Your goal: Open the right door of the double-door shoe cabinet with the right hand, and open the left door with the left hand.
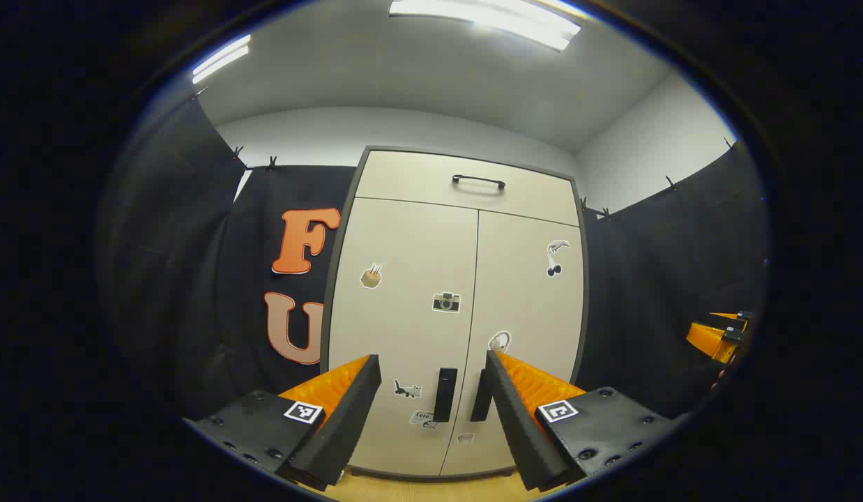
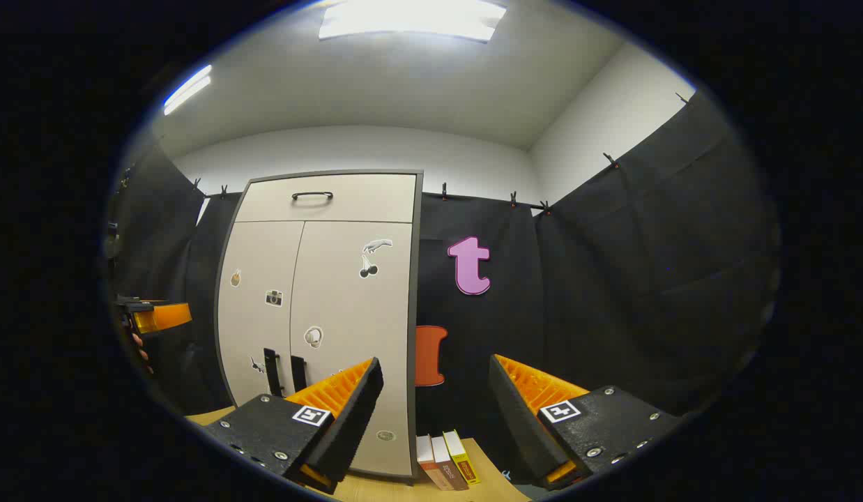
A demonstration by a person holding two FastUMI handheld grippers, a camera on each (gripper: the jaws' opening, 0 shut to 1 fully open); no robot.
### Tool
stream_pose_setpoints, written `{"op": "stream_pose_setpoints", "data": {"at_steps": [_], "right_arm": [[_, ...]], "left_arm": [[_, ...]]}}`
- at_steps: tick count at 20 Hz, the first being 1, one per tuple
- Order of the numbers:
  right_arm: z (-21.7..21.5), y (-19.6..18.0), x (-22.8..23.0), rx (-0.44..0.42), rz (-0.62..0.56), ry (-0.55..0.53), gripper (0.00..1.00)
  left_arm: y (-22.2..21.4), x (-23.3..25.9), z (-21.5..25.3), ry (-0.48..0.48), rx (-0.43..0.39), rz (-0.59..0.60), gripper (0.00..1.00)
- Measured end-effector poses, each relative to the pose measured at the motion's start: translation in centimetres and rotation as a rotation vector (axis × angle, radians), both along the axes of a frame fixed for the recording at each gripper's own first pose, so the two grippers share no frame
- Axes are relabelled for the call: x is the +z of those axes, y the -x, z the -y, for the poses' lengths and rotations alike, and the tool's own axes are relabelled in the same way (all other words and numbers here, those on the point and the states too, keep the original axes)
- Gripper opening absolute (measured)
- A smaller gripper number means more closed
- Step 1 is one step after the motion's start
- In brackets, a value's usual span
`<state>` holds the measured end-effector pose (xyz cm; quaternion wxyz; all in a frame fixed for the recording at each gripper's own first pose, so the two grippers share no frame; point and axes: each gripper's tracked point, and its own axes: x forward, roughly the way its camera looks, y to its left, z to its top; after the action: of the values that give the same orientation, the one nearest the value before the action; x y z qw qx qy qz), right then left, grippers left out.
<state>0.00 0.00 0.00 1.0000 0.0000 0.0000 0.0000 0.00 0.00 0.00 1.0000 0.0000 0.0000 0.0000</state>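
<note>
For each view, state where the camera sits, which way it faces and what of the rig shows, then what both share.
Left gripper view: rides the left gripper, facing the shoe cabinet head-on; its open fingers frame the two door handles.
Right gripper view: rides the right gripper, aimed right of the cabinet at the black cloth, books below; fingers open.
Shared: the closed cabinet, its stickers and top drawer handle.

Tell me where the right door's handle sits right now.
In the left gripper view, the right door's handle hangs low beside the centre seam, next to the left door's handle and partly behind the left claw.
</note>
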Motion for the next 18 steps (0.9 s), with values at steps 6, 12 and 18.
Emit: {"op": "stream_pose_setpoints", "data": {"at_steps": [6,12,18], "right_arm": [[0.2,-0.1,-0.7,0.032,-0.007,-0.001,0.94],[0.4,0.4,-1.1,0.068,-0.01,-0.027,0.94],[0.1,1.3,-1.2,0.129,-0.009,-0.029,0.93]], "left_arm": [[1.5,0.3,-0.9,0.006,0.084,0.038,0.95],[2.9,0.7,-0.2,0.042,0.114,0.028,0.93],[4.9,1.0,1.3,-0.007,0.155,0.018,0.94]]}}
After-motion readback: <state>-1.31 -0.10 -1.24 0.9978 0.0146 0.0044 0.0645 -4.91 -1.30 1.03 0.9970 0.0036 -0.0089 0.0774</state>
